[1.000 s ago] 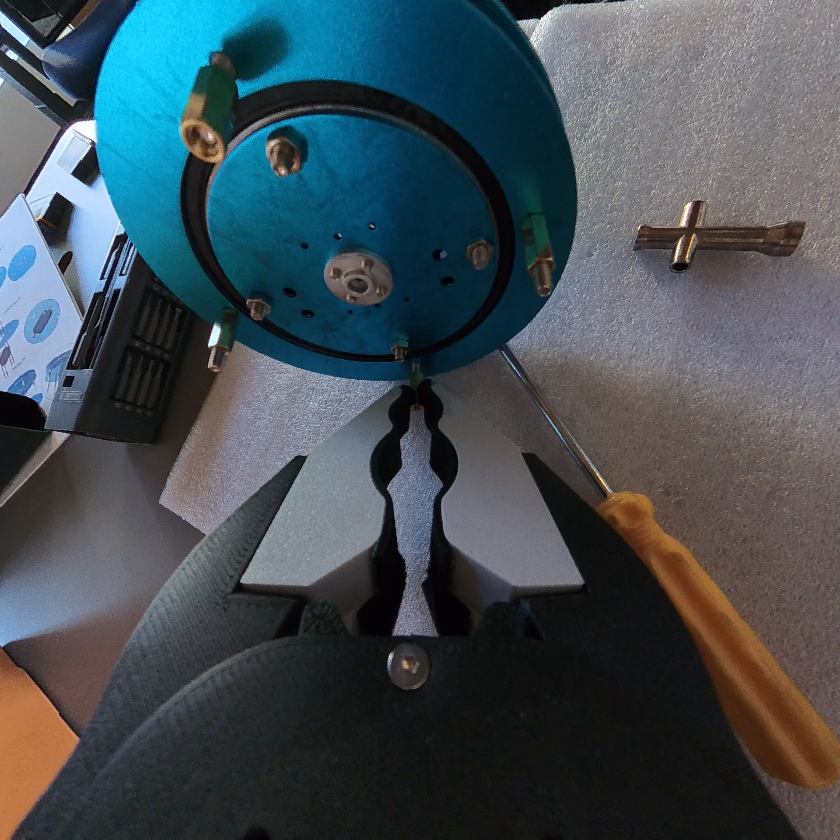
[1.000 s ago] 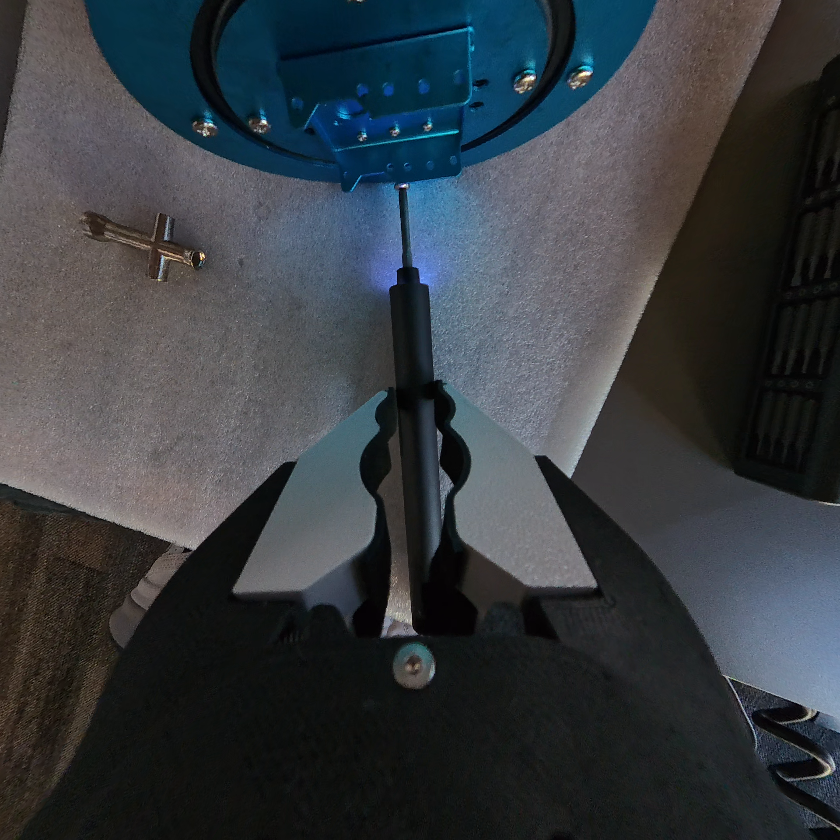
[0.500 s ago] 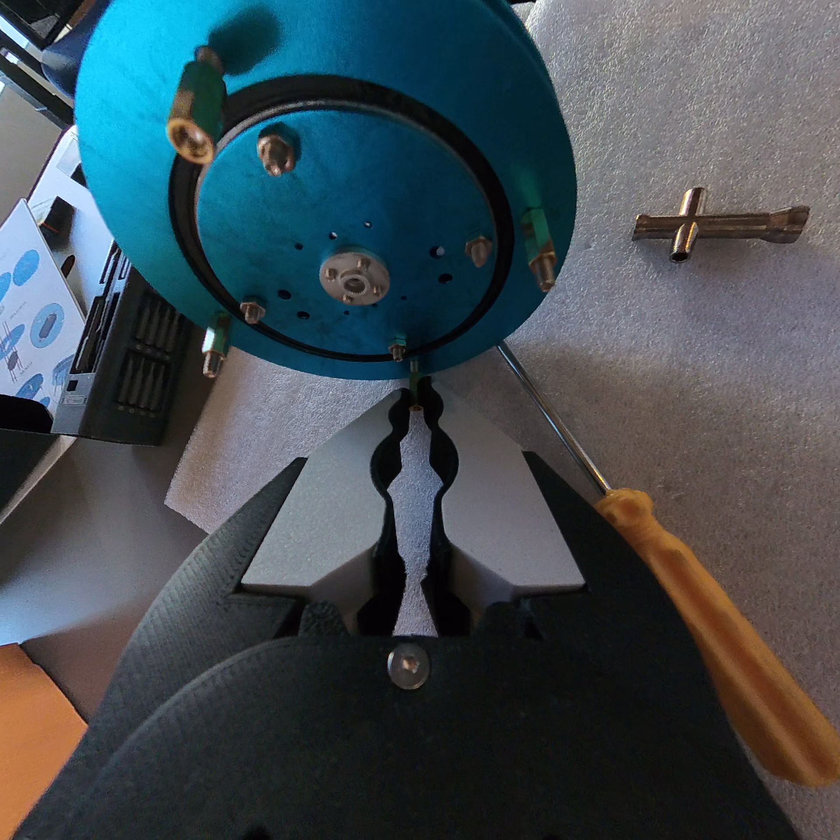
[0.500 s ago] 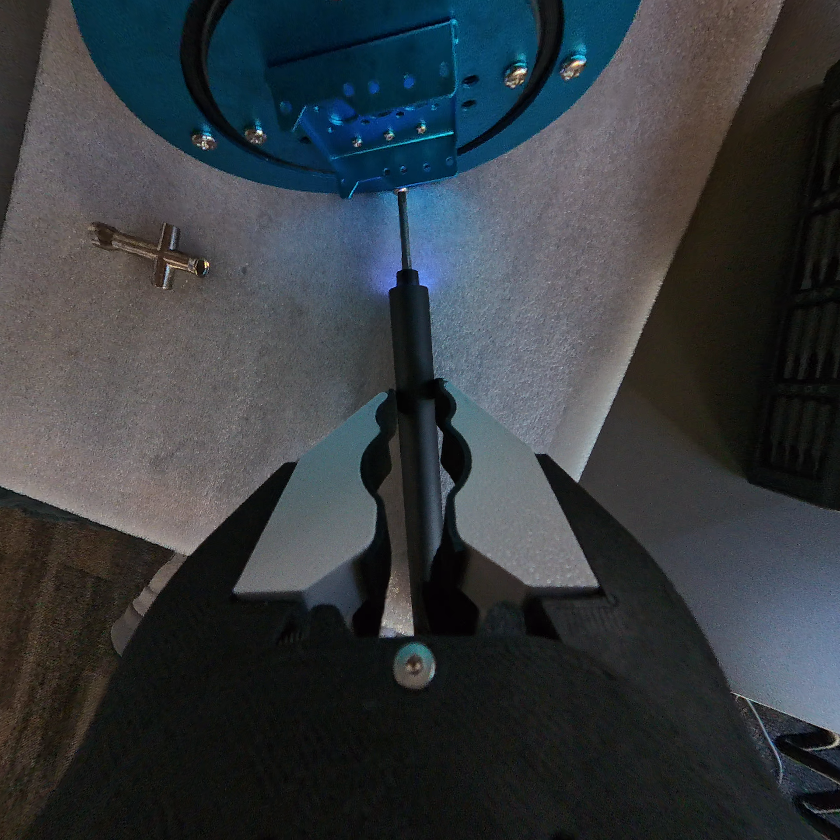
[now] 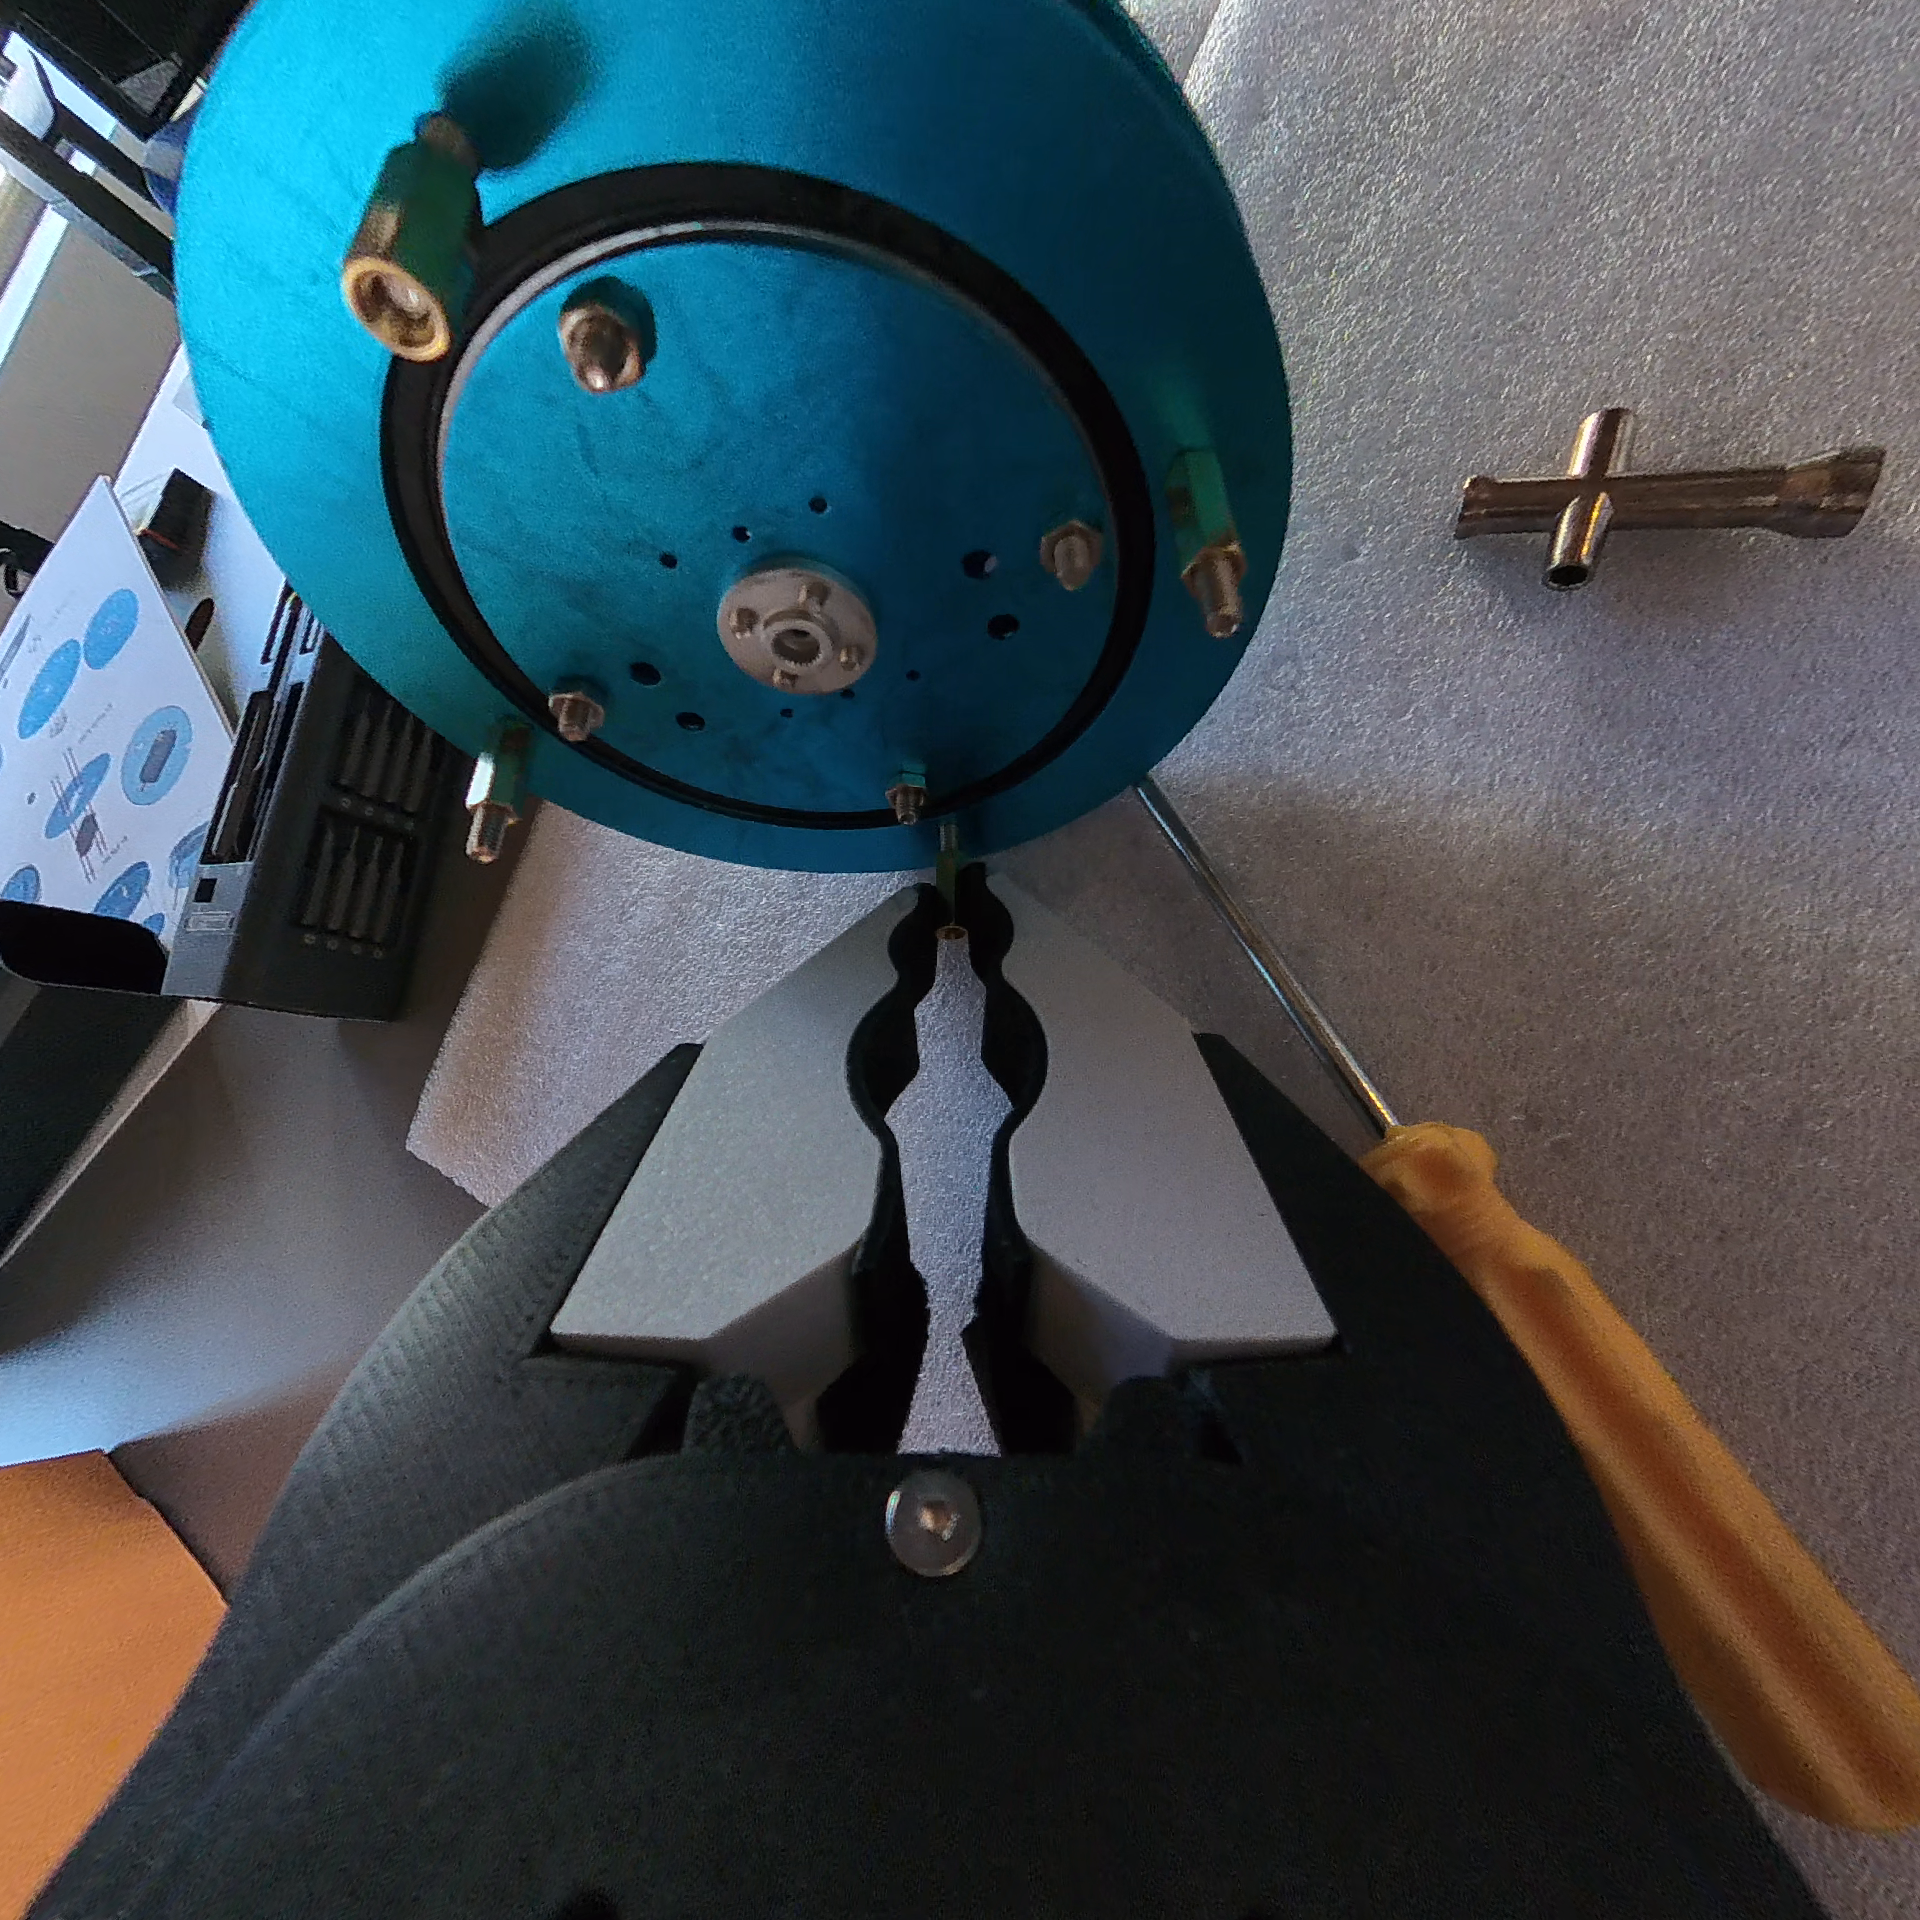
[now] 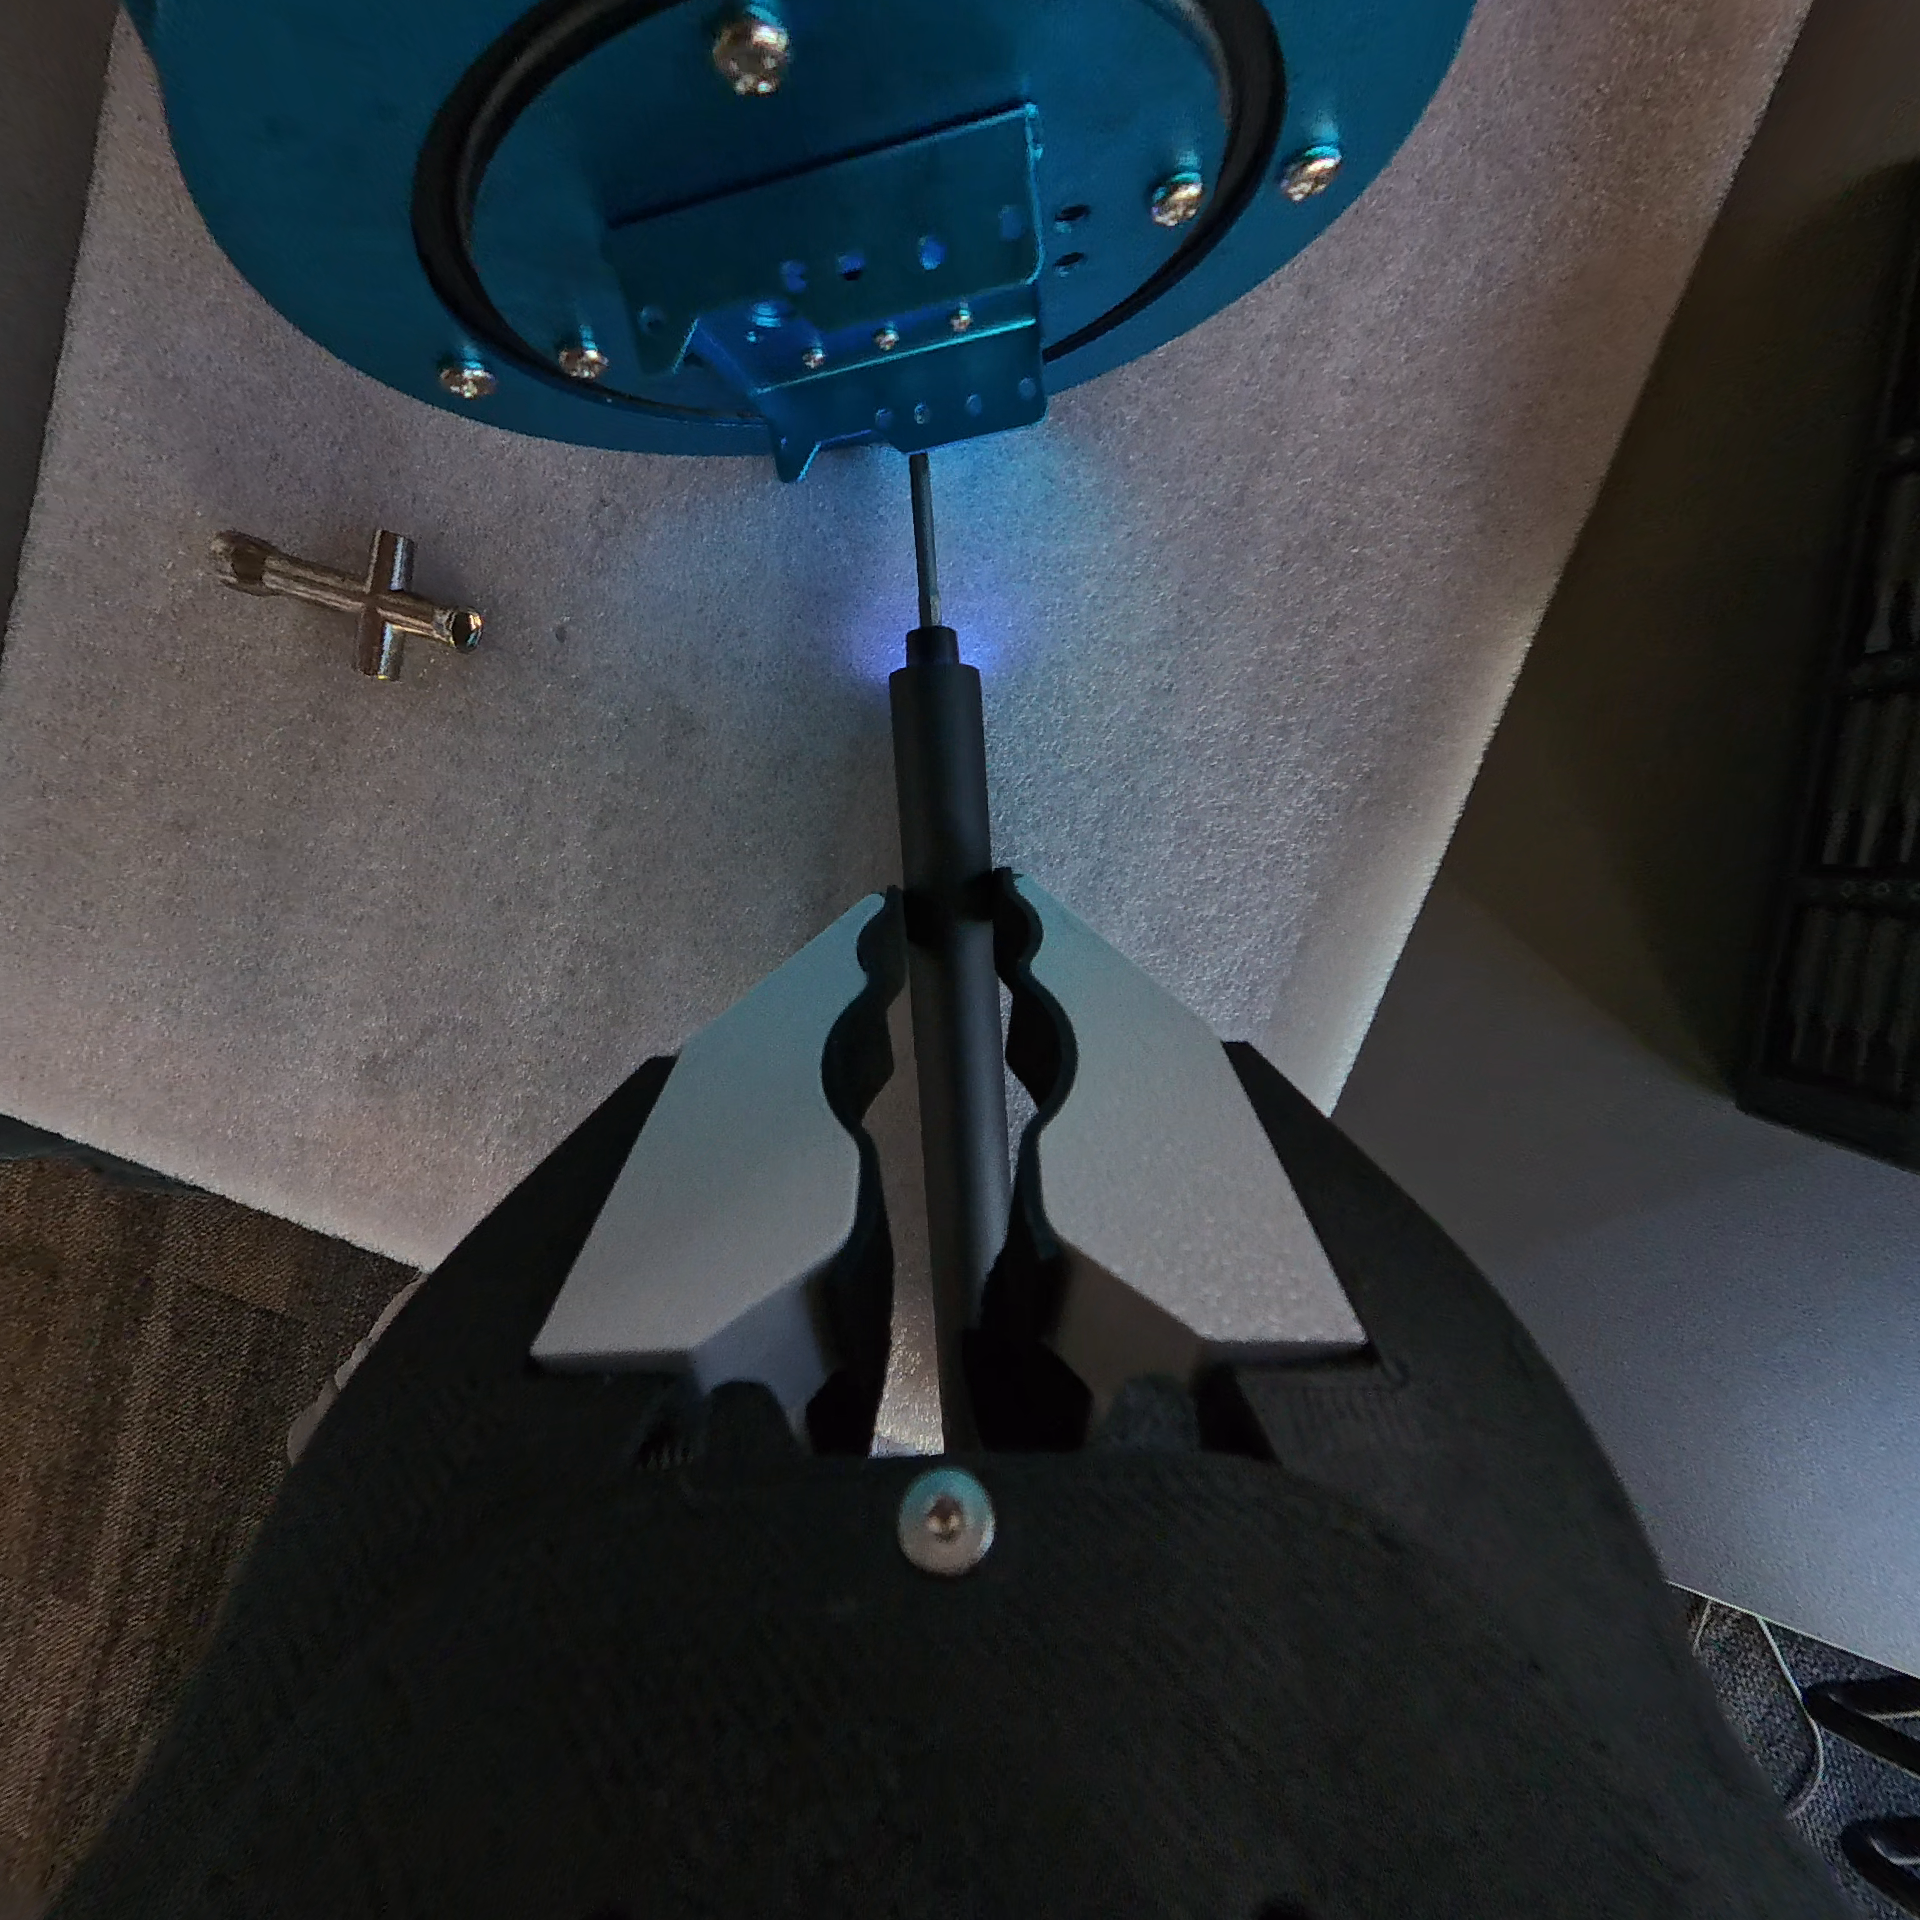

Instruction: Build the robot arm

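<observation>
We count one blue disc, its rim post pinched in our left gripper. Our right gripper clamps one black powered screwdriver, tip at the disc's bracket. One cross wrench and one yellow-handled screwdriver lie on grey foam over a pale counter; one bit case sits left.

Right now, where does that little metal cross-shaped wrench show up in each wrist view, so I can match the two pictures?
Left wrist view: the cross wrench lies on the grey foam mat, upper right, right of the blue disc assembly.
Right wrist view: the cross wrench lies on the mat at left, below and left of the disc.
Shared landmark: the blue disc assembly, at the top of both pictures.
</observation>
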